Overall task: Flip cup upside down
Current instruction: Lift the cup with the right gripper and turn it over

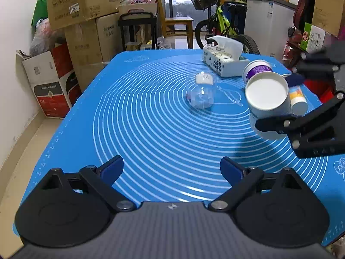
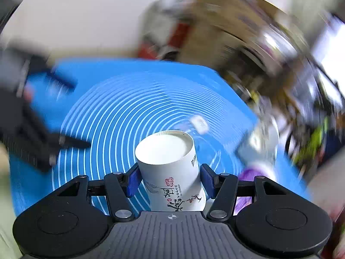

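A white paper cup (image 2: pixel 170 168) with black and red calligraphy sits between the blue pads of my right gripper (image 2: pixel 170 180), which is shut on it. The cup is tilted on its side above the blue mat (image 1: pixel 151 118), its flat end facing the left wrist view (image 1: pixel 267 95). The right gripper (image 1: pixel 278 105) shows at the right edge there. My left gripper (image 1: pixel 171 168) is open and empty, low over the mat's near part. The right wrist view is motion-blurred.
A clear plastic cup (image 1: pixel 201 93) lies on the mat's middle. Behind the held cup are a purple and white tub (image 1: pixel 257 69), a small bottle (image 1: pixel 297 99) and a tissue box (image 1: pixel 224 59). Cardboard boxes (image 1: pixel 84 21) and a bicycle (image 1: pixel 226 23) stand beyond the table.
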### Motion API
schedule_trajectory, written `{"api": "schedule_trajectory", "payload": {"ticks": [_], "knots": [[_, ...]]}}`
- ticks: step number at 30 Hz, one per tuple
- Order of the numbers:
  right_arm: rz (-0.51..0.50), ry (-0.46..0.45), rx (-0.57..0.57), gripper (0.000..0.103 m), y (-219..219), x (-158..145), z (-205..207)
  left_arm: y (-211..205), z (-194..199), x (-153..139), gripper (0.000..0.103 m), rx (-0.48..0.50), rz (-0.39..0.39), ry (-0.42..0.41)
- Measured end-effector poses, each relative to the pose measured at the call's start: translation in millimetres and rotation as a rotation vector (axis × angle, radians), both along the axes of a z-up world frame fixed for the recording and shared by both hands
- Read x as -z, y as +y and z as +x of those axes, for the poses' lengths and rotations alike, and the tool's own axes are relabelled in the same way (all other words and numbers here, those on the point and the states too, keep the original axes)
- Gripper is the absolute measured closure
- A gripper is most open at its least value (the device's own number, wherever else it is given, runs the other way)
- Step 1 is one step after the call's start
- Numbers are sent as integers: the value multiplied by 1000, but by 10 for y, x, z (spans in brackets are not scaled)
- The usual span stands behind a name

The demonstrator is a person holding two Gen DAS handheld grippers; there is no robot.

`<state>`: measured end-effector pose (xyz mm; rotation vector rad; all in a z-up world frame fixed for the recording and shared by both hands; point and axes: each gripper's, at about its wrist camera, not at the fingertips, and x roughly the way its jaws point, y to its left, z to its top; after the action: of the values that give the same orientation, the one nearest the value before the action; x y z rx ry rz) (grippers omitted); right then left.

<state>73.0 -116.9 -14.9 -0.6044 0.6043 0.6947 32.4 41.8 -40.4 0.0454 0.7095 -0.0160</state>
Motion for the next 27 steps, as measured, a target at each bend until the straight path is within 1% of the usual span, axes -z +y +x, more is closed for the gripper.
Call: {"api": "schedule_trajectory", "payload": {"ticks": [3, 5, 7, 9, 12, 15, 17, 24, 26, 27], "knots": [[231, 116, 164, 40, -288, 72, 99, -31, 18, -21, 7, 4, -12, -13], [340, 161, 247, 40, -482, 136, 128, -56, 22, -30, 7, 7, -20, -20], [411, 168, 303, 40, -575, 176, 174, -68, 29, -28, 7, 9, -22, -23], [454, 156, 348, 40, -609, 229, 170, -99, 32, -24, 7, 11, -20, -22], [468, 142, 404, 40, -637, 328, 170, -110, 48, -12, 7, 15, -18, -15], [479, 168, 428, 40, -640, 414, 230, -130, 46, -4, 7, 19, -15, -11], [483, 164, 435, 39, -616, 475, 284, -138, 48, 0, 7, 19, -15, -10], [458, 129, 431, 39, -571, 527, 224, -174, 39, -11, 7, 28, -14, -10], [437, 119, 428, 38, -547, 517, 198, -186, 32, -14, 7, 30, -14, -10], [429, 113, 425, 34, -538, 505, 185, -190, 31, -16, 7, 31, -13, -10]]}}
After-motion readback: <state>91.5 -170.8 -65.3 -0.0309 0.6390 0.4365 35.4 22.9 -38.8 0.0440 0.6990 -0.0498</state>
